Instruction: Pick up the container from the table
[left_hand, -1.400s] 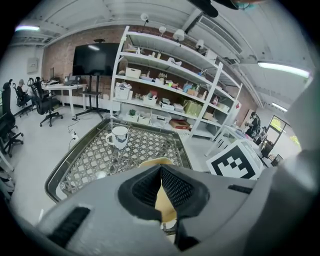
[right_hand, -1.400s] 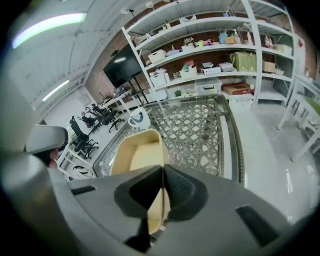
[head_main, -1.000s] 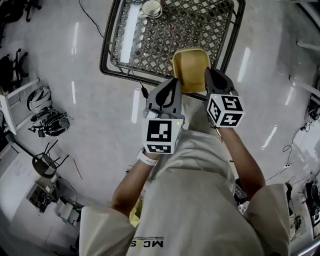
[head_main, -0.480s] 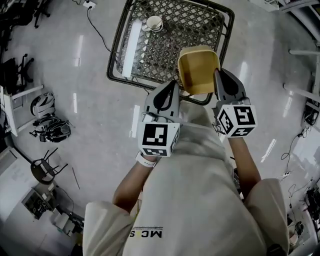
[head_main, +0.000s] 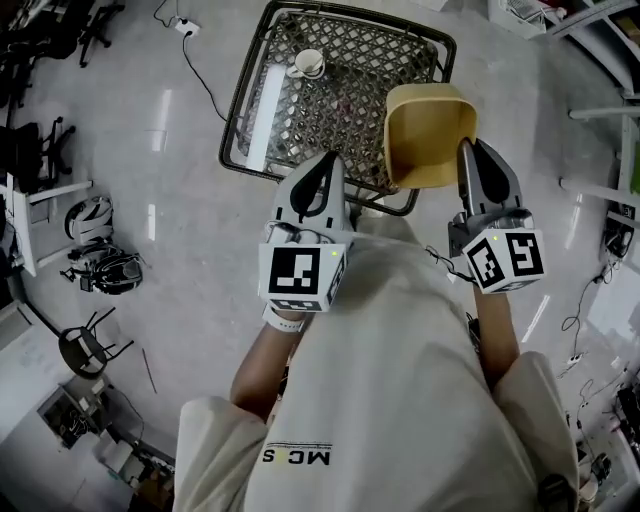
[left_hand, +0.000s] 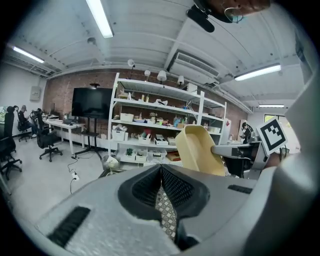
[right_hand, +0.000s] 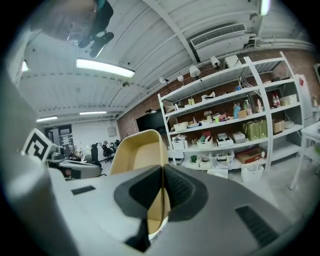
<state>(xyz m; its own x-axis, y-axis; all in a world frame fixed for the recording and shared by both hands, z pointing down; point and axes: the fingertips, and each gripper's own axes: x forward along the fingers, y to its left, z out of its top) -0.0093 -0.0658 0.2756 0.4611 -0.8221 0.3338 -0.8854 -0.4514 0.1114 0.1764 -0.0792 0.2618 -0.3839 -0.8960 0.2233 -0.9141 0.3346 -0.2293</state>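
A yellow container, likely light and stiff, is clamped at its wall by the right hand-held gripper; the left hand-held gripper is closed on nothing.

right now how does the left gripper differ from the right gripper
Grip: the right gripper is shut on the wall of the yellow container, holding it above the table. The left gripper has its jaws together on nothing.
Contact: the container touches only the right gripper and stands apart from the left gripper.
Shared: both point forward, away from the person, and each carries a marker cube.
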